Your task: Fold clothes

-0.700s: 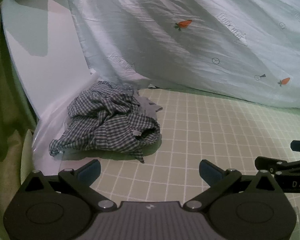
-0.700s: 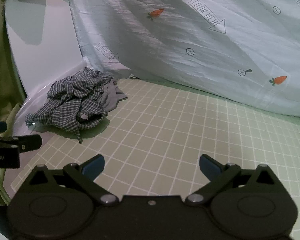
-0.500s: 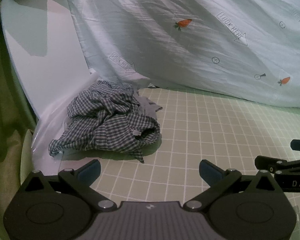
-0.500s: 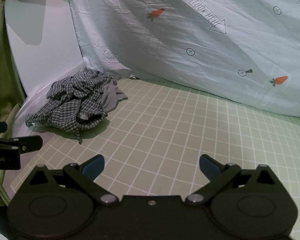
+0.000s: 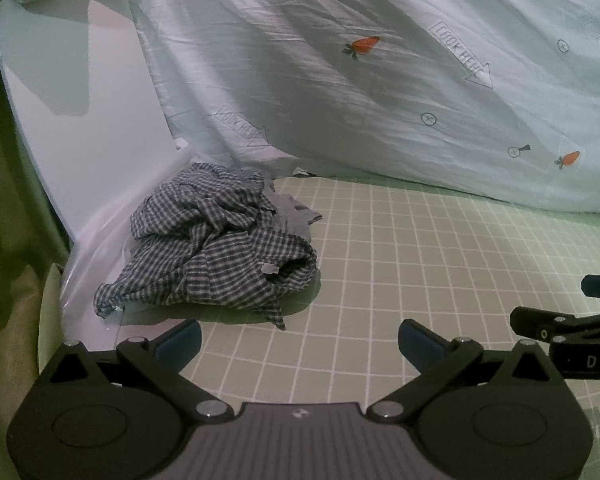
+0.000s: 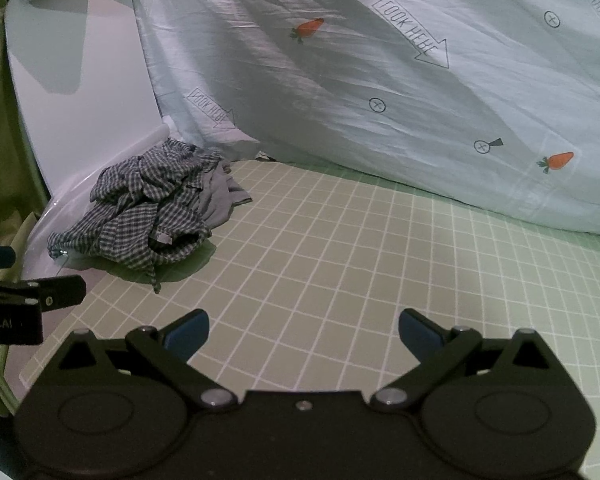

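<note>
A crumpled blue-and-white checked shirt (image 5: 216, 252) lies heaped at the far left of the green grid-patterned mat (image 5: 420, 264). Left gripper (image 5: 299, 340) and right gripper (image 6: 303, 331) hover with jaws wide apart, empty.

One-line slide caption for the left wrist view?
Open left gripper faces a crumpled checked shirt on the green grid mat.

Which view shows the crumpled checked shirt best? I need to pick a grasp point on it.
The left wrist view: the checked shirt lies nearer and larger, with folds and a small label visible. The right wrist view shows it smaller, off to the left.
</note>
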A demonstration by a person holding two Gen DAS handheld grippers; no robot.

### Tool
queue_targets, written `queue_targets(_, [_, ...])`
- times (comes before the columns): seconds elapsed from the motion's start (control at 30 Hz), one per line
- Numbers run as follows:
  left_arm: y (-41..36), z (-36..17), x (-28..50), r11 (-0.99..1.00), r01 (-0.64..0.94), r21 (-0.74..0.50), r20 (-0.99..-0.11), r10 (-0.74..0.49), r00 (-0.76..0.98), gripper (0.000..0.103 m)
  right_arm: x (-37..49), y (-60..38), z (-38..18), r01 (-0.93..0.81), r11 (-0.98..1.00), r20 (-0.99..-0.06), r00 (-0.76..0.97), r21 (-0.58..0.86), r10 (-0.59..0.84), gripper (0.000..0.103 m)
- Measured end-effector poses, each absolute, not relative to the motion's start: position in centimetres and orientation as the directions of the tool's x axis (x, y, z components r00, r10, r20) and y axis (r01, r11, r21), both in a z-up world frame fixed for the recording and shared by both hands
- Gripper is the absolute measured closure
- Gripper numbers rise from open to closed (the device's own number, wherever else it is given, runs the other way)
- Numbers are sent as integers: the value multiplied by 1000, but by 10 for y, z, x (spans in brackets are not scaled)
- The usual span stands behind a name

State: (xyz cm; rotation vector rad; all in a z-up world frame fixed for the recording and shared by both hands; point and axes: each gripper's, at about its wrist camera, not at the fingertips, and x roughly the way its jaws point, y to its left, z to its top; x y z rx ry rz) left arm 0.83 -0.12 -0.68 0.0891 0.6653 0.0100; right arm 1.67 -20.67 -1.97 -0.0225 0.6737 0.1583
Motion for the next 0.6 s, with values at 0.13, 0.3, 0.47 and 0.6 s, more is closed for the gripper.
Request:
queue_targets(0.13, [-3,-7,8,996,18,90,-617,42,786,0,17,-207,-21,-156,987,-623,769,34,142,1])
queue_targets(0.3, [-2,-6,7,996,17,90,-618,43,785,0,18,-207,-21,-161,986,-623,768,35,147,1])
queue_targets(0.47, [-1,-5,9,996,20,89,-620,40,784,0,19,-207,-20,-165,986,-622,768,36,151,1])
queue_targets(0.6, [0,-4,11,996,20,88,-622,39,782,0,21,-207,-21,-166,985,-623,767,36,152,1])
